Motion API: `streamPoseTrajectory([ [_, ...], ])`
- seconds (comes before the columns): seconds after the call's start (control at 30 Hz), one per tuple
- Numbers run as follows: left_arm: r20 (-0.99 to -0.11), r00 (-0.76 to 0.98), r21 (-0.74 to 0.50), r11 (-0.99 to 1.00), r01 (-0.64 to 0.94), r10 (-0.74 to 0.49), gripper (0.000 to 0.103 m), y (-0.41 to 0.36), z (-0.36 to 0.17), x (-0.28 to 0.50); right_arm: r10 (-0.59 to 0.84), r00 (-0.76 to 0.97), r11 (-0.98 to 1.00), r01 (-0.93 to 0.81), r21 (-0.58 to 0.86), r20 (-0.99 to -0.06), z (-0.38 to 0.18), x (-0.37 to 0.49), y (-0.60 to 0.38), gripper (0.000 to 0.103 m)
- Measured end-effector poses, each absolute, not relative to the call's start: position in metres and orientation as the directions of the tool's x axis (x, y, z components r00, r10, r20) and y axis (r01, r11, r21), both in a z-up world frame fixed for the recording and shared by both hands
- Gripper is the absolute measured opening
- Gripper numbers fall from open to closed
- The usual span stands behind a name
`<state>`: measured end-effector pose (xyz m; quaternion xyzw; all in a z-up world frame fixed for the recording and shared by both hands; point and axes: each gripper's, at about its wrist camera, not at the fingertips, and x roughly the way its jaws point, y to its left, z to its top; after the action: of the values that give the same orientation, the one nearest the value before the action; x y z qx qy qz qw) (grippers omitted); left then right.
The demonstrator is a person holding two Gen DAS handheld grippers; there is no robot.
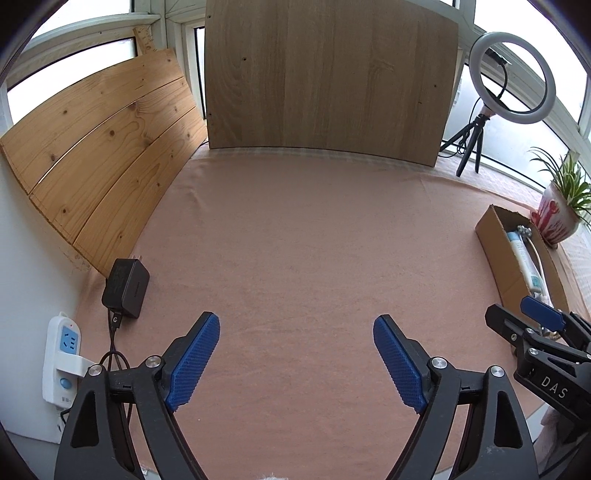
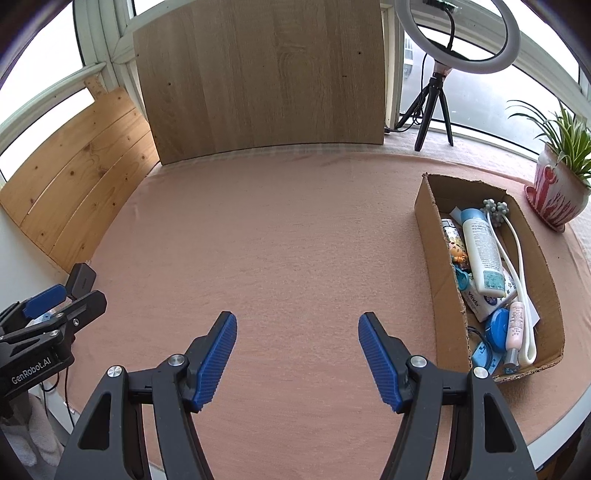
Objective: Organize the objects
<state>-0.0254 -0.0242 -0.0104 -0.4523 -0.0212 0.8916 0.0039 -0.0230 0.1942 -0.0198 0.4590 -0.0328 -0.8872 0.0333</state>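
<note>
The left gripper (image 1: 296, 360) and the right gripper (image 2: 297, 360) are both standing spread over the pink cloth (image 2: 295, 240), gripping nothing. No earlier motion is being reported. To the right, one cardboard box (image 2: 430, 236) is holding the sorted items: one white bottle (image 2: 482, 254), one pink tube (image 2: 515, 325), one blue round case (image 2: 496, 330); lower items are overlapping and hard to identify. Farther back, two wooden boards (image 2: 258, 81), one ring light (image 2: 454, 33) and one potted plant (image 2: 557, 188) are standing.
</note>
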Motion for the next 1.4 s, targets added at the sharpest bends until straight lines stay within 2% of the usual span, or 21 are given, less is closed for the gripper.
streamPoseTrajectory([
  [0.3,-0.82,-0.57,-0.065,-0.998,-0.002,0.054,0.089,-0.017,-0.017,-0.025,-0.06,-0.62,-0.998,0.029,0.053,-0.782,-0.015,-0.016,0.187,0.065],
  [1.4,-0.838,-0.542,-0.061,-0.998,-0.023,0.064,0.089,-0.012,-0.032,-0.035,-0.05,-0.604,-0.998,0.002,0.062,-0.795,-0.023,-0.013,0.198,0.065],
])
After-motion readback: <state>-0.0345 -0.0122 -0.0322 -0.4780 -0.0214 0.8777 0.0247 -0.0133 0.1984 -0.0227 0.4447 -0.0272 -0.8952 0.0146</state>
